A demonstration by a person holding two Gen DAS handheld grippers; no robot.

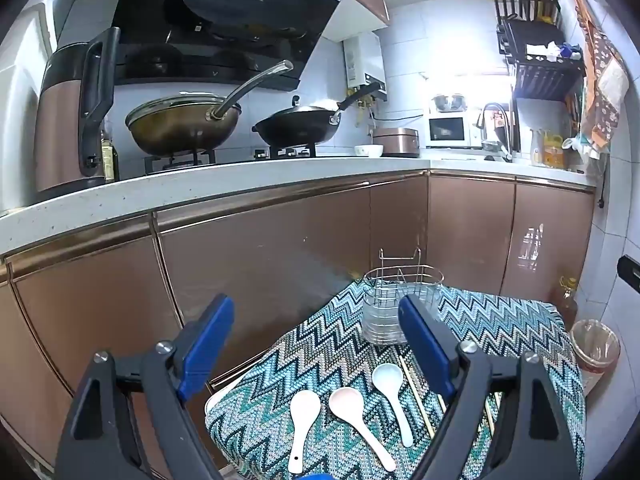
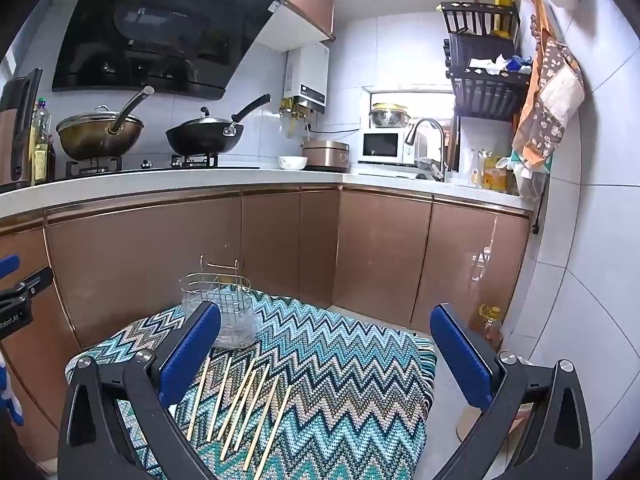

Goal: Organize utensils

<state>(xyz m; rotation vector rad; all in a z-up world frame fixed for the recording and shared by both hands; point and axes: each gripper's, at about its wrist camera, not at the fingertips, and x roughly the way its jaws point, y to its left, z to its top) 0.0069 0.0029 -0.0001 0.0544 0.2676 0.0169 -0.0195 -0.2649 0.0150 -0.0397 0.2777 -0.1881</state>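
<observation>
Spoons (image 1: 344,420) and chopsticks (image 2: 244,412) beside wire holder (image 2: 218,308)

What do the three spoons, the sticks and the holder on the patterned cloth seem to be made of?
Spoons: probably glazed ceramic or melamine, smooth and glossy, two white and one pinkish.
Chopsticks: likely bamboo or light wood, pale tan and matte.
Holder: a shiny metal wire basket, with what looks like a clear plastic cup at its base.
</observation>
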